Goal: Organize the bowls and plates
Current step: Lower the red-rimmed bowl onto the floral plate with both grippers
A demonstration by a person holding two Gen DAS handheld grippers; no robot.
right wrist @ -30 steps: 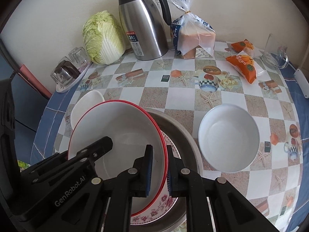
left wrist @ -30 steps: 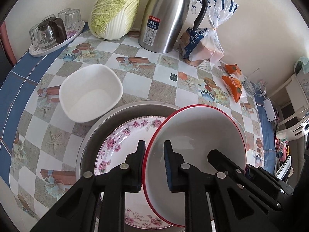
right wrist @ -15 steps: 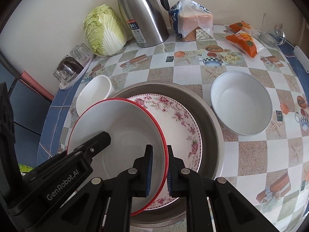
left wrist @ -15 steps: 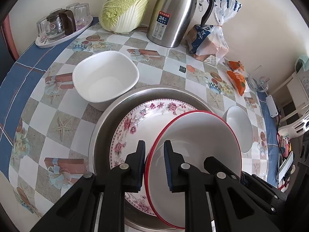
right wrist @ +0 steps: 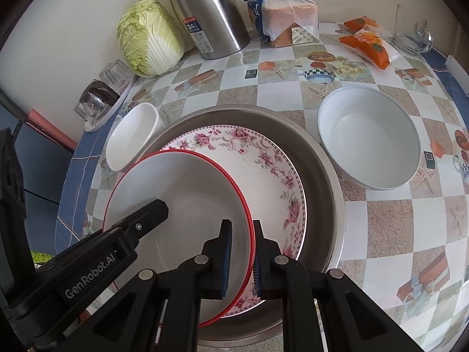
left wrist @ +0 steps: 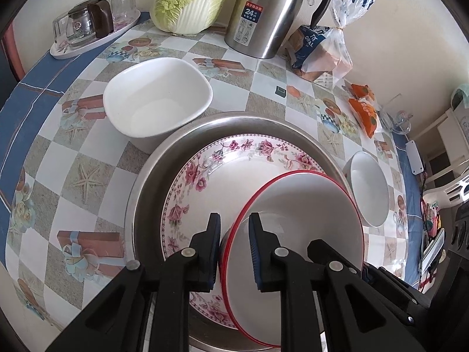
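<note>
- Left tool: clenched on the near-left rim of the red-rimmed bowl, one pad outside the wall, one inside — jaws nearly together.
- Right tool: clamped on the opposite rim of the same red-rimmed bowl, blue pads pressing either side of the red edge.
- Seen from the right wrist: the left tool's black body reaching across the bowl's left side, lettering "GenRobot.AI" on it.
- Red-rimmed bowl: white inside, thin red line round the lip, empty, tilted slightly, held over the near part of the floral plate; contact between the two cannot be told.
- Floral plate: white with pink roses round the border, lying flat inside the steel basin, near the table's front edge.
- Steel basin: wide, shallow, grey — sitting on the checked table.
- Squarish white bowl: empty, upright, just beside the basin toward the table's left edge, rim close to the basin's rim.
- Round white bowl: empty, upright, just beside the basin toward the right edge.
- Along the back edge by the wall: cabbage, steel thermos jug, bagged bread, orange snack packets.
- Back-left corner: tray of glasses.
</note>
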